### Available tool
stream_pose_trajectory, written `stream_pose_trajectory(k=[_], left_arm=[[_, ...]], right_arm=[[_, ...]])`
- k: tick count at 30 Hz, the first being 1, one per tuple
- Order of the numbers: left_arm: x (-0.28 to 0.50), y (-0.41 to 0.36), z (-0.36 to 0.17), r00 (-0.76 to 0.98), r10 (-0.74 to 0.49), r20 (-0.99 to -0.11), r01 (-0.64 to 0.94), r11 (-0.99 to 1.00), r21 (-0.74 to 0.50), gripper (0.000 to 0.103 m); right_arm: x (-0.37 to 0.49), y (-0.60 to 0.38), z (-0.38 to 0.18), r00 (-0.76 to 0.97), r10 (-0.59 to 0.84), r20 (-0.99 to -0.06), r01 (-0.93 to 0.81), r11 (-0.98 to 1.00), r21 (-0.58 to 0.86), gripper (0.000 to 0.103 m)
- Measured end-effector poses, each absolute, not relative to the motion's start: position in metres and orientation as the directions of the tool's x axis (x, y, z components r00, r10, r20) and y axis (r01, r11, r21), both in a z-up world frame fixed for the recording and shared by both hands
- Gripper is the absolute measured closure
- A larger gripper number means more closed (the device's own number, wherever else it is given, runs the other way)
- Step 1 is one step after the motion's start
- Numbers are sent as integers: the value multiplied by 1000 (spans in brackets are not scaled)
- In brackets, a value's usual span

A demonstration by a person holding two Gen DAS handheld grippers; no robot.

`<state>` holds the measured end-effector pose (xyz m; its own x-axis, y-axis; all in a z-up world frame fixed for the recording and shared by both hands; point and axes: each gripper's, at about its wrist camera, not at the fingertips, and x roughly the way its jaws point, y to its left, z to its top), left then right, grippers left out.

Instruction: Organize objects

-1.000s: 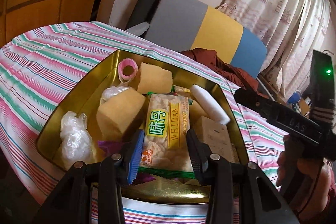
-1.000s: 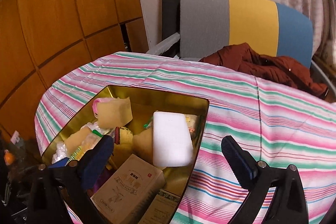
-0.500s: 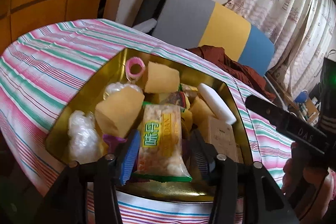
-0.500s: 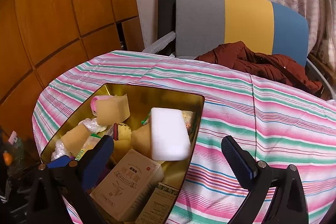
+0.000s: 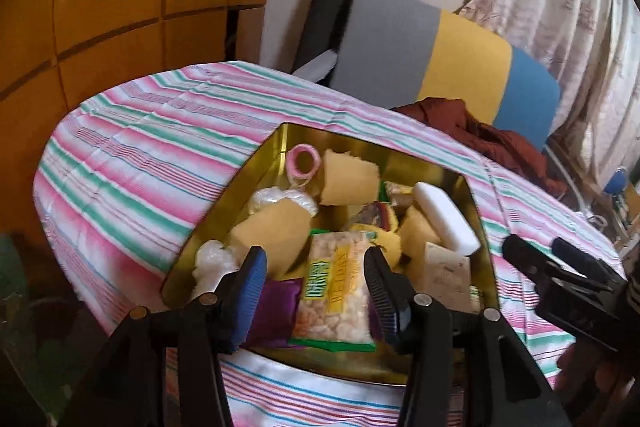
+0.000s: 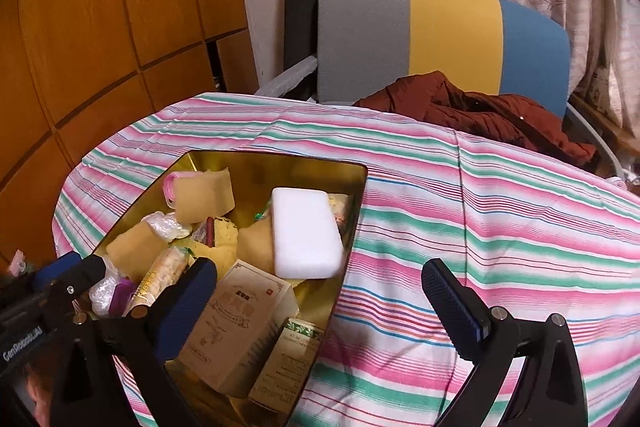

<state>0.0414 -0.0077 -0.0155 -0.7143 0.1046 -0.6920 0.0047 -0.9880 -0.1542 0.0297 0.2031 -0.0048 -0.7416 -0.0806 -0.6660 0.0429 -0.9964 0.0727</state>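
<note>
A gold tin sits on the striped cloth, filled with yellow sponges, a pink roll, a white block, a purple packet and a cardboard box. A clear snack packet with a yellow label lies at the tin's near end. My left gripper hovers above it, open; the packet shows between the pads with a gap on each side. My right gripper stands wide open over the tin's right rim, holding nothing.
The striped cloth spreads bare to the right of the tin. Behind the table stands a chair with a grey, yellow and blue back and a brown jacket on it. Wood panelling lies to the left, curtains to the right.
The left gripper's jaws spread apart and let go of the snack packet, which now rests in the tin. The left gripper lifted and drew back. The right gripper hardly moved.
</note>
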Motion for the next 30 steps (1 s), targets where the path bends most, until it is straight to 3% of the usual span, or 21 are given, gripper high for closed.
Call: stream_pose_trajectory(k=[15, 30], left_arm=[[41, 4, -18, -671, -18, -741, 52, -998, -23, 52], [45, 11, -15, -643, -46, -764, 60, -998, 10, 52]], right_arm=[[37, 201, -6, -737, -47, -674, 16, -998, 53, 0], [39, 197, -5, -728, 39, -684, -50, -999, -3, 0]])
